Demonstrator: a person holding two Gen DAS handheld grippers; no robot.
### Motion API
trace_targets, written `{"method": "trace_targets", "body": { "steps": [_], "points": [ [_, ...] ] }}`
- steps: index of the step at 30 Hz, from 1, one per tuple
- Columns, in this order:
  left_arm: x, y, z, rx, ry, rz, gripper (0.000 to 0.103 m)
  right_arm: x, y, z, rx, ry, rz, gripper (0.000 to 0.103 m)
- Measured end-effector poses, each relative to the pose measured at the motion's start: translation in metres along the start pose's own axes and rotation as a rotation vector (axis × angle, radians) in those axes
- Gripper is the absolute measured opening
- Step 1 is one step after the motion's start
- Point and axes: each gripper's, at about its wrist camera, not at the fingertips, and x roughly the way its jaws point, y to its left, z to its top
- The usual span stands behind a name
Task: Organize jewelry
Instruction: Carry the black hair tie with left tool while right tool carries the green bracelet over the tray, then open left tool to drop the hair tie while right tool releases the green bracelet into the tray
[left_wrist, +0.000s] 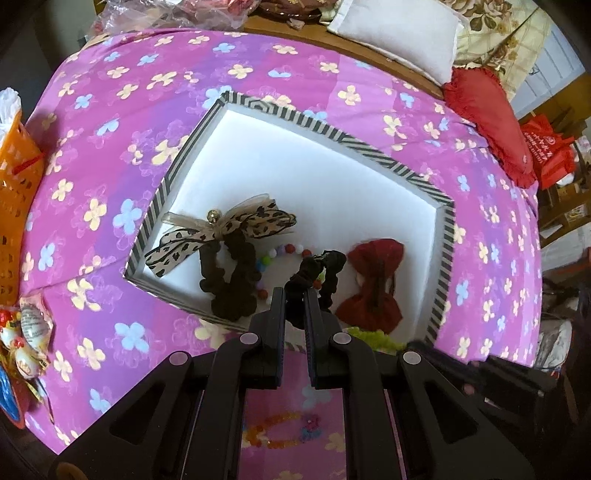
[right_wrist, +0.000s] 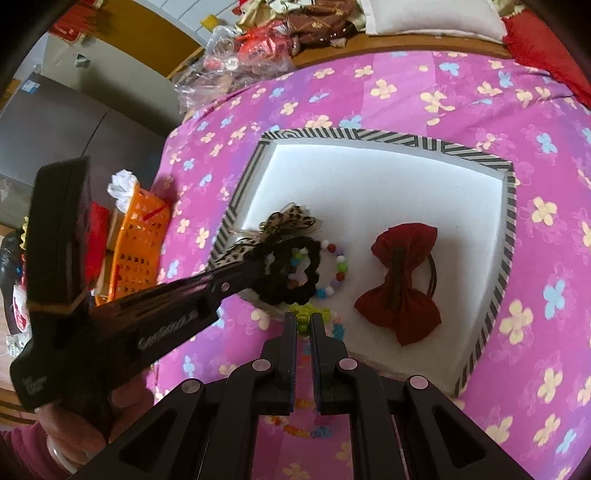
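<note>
A striped box (left_wrist: 373, 147) (right_wrist: 369, 136) with a white floor lies on the pink flowered cloth (left_wrist: 110, 129). Inside it are a leopard-print bow (left_wrist: 221, 229) (right_wrist: 291, 218) on a black scrunchie, a pom-pom bead bracelet (left_wrist: 284, 251) (right_wrist: 340, 266) and a red bow hair tie (left_wrist: 373, 280) (right_wrist: 400, 280). My left gripper (left_wrist: 297, 295) (right_wrist: 258, 260) is shut on a small black scrunchie (left_wrist: 321, 269) over the box's near side. My right gripper (right_wrist: 303, 321) is shut on a green pom-pom piece (right_wrist: 303, 312) (left_wrist: 369, 338) at the box's near edge.
An orange bead bracelet (right_wrist: 291, 430) (left_wrist: 266, 430) lies on the cloth below the grippers. An orange basket (left_wrist: 14, 206) (right_wrist: 140, 243) stands off the cloth's left edge. A white pillow (left_wrist: 399, 33), a red cushion (left_wrist: 484, 122) and plastic bags (right_wrist: 229, 48) lie at the back. A hand (right_wrist: 74, 435) holds the left gripper.
</note>
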Motion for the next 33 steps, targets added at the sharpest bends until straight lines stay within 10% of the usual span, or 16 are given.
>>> {"method": "trace_targets", "body": {
  "steps": [33],
  "points": [
    [0.067, 0.025, -0.002, -0.042, 0.065, 0.110, 0.010, 0.069, -0.043, 0.040, -0.042, 0.058, -0.156, 0.007]
  ]
}}
